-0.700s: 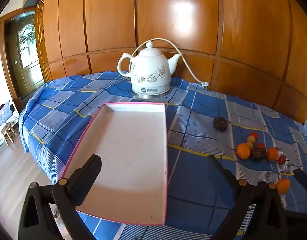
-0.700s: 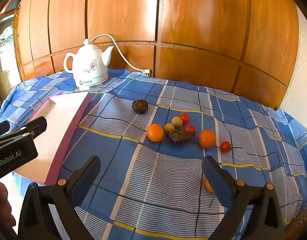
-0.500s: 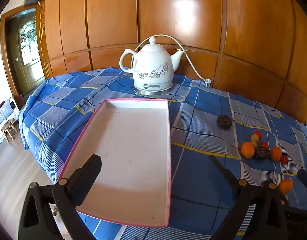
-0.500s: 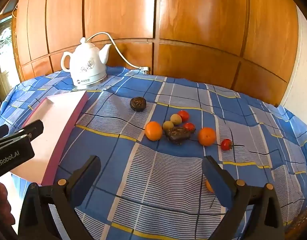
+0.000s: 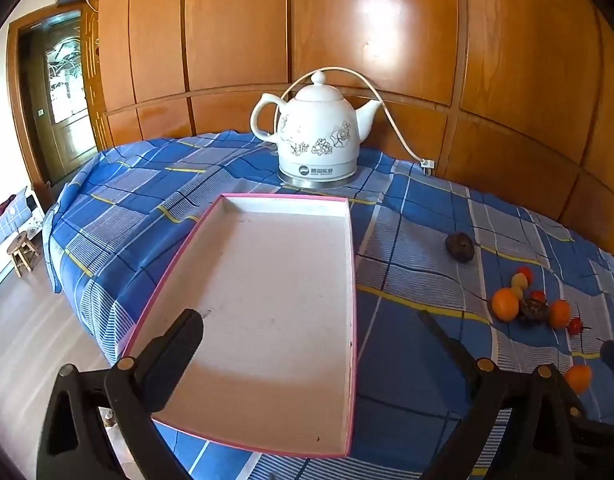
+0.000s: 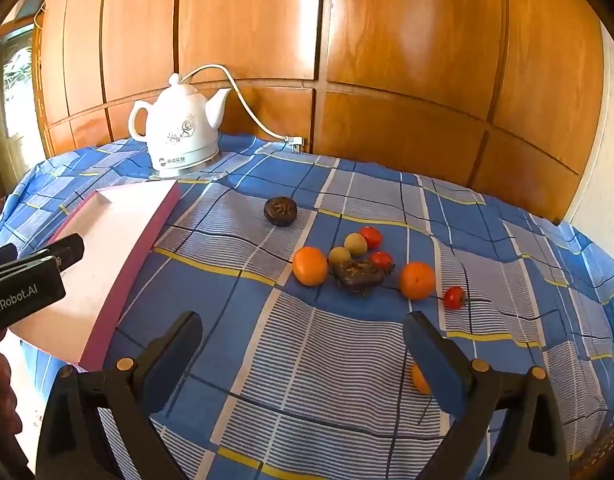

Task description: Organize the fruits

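A pink-rimmed white tray lies empty on the blue checked cloth; it also shows in the right wrist view. A cluster of fruit lies to its right: oranges, small red fruits, green-yellow fruits and a dark wrinkled fruit. A dark round fruit sits apart. Another orange is partly hidden behind my right finger. My left gripper is open over the tray's near end. My right gripper is open, short of the cluster.
A white ceramic electric kettle with a cord stands behind the tray, against the wooden panel wall. The table edge drops off at the left, where a small stool stands on the floor. The left gripper's body shows in the right view.
Both views have drifted slightly; the tray, kettle and fruit cluster sit a little further right and higher in frame. Both grippers stay open. No fruit has moved.
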A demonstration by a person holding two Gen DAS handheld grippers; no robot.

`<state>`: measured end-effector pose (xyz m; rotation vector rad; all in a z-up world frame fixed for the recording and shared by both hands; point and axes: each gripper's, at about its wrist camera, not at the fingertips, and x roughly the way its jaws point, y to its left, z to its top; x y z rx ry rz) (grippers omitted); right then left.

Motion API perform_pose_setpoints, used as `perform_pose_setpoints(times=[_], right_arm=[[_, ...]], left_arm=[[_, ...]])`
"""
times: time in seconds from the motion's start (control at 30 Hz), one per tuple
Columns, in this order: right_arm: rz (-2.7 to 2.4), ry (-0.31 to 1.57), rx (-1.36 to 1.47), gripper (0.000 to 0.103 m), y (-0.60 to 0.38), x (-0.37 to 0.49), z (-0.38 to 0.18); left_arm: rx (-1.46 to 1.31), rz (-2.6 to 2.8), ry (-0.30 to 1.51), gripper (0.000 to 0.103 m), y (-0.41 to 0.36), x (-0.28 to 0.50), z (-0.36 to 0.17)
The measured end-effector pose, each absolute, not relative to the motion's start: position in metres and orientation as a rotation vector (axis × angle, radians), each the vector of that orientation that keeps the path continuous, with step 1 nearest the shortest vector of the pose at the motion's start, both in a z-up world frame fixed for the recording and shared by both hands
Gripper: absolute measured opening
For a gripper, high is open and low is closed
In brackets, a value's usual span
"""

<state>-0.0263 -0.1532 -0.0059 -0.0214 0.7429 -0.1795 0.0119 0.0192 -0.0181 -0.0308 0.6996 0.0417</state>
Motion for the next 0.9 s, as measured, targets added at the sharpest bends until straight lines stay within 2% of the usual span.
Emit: perform_pose_setpoints(times=[0.9], right_arm=[[-0.181,0.697,-0.03,0.101,-0.149,-0.041,0.009]], left_arm=[[-0.04,0.018,0.689,0.103,0.021,-0.001,-0.006]])
